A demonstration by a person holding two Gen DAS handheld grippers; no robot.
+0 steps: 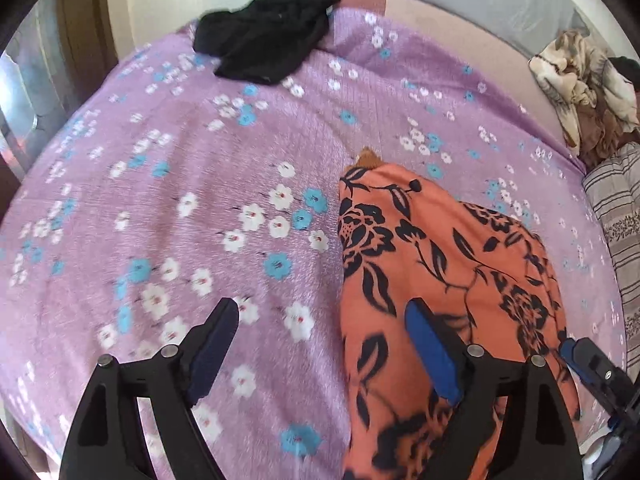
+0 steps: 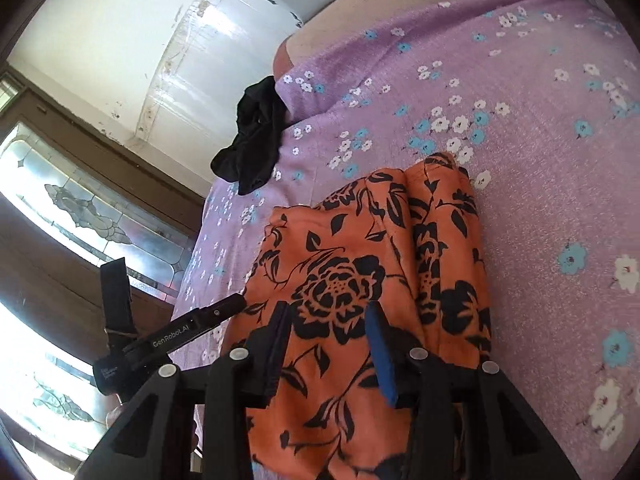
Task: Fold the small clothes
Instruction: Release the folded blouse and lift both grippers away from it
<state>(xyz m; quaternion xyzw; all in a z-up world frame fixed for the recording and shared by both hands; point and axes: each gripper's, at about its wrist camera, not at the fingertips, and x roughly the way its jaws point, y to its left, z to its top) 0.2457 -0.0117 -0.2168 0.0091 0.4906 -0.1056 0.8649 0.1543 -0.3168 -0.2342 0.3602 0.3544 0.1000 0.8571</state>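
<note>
Orange floral garment [image 1: 440, 264]: folded, long axis running from lower frame toward centre, on purple bedspread [image 1: 180, 200]. Left tongs [image 1: 320, 344] released, jaws wide. Right tongs [image 2: 328, 344] released over the garment.

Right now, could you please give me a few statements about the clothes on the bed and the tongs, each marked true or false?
1. The orange floral garment lies on a purple flowered bedspread. True.
2. The left tongs are shut on the orange garment. False: their fingers stand apart, one over bare bedspread, one over the garment.
3. A black garment sits near the far edge of the bed. True.
4. The black garment lies on top of the orange one. False: bedspread separates them.
5. The right tongs are open above the orange garment. True.
</note>
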